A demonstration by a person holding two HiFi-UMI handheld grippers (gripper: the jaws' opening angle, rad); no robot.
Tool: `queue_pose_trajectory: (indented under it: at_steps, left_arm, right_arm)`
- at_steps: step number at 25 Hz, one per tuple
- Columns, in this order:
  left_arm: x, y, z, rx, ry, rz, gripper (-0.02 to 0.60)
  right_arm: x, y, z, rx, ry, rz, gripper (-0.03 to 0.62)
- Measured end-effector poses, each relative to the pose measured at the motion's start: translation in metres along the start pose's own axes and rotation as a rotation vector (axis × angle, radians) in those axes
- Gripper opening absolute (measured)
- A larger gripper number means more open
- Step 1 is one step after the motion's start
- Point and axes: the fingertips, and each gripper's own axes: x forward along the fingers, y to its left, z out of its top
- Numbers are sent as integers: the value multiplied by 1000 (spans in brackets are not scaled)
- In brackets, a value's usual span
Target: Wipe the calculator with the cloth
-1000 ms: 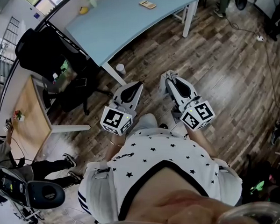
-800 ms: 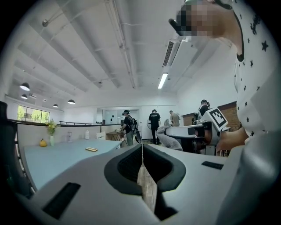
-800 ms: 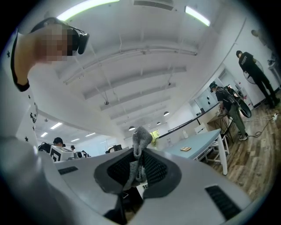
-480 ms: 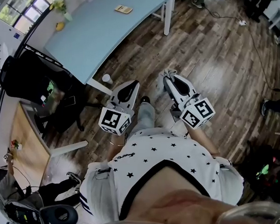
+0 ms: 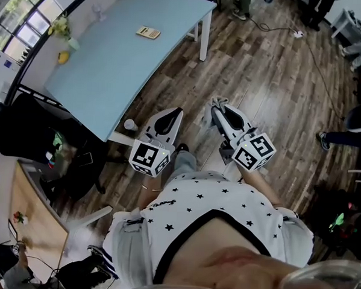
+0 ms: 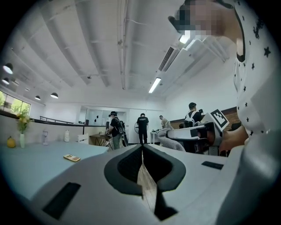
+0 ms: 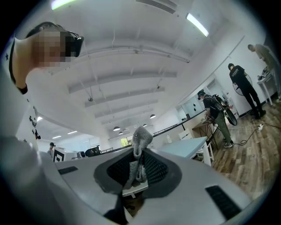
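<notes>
The small tan calculator [image 5: 149, 32] lies on the long blue table [image 5: 106, 70], well ahead and left of the grey cloth [image 7: 142, 137].

Dark plank floor [image 5: 280, 86]. Long pale blue table [image 5: 112, 65] on white legs, black office chair [image 5: 24, 126] beside it. Windows [image 5: 23, 7] beyond; strip lights [image 6: 154, 85] overhead.

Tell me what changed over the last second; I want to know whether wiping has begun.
The person walked on: the table and the calculator slid down and left in the head view. Nothing was grasped or released. Unchanged: right gripper shut on the cloth, left gripper shut and empty, both held before the body, clear of the table. No wiping yet.
</notes>
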Motion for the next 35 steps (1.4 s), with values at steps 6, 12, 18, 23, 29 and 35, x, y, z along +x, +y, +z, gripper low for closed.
queue_pose_trajectory:
  at_steps: [6, 12, 18, 23, 29, 35]
  left_arm:
    - [23, 45, 1, -16, 13, -37, 31]
    - [48, 82, 2, 11, 16, -65, 31]
    - [60, 122, 3, 9, 1, -72, 31]
    - [65, 155, 8, 18, -3, -62, 31]
    - [70, 185, 6, 12, -4, -53, 31]
    - [85, 197, -6, -26, 11, -35, 31]
  right_arm:
    - [44, -16, 5, -3, 18, -28, 55]
    - [81, -34, 11, -8, 21, -57, 55]
    - [122, -46, 12, -28, 27, -60, 55]
    - [153, -52, 13, -26, 20, -54, 55]
    - [183, -59, 10, -17, 25, -50, 55]
    - [201, -78, 5, -2, 57, -33, 55]
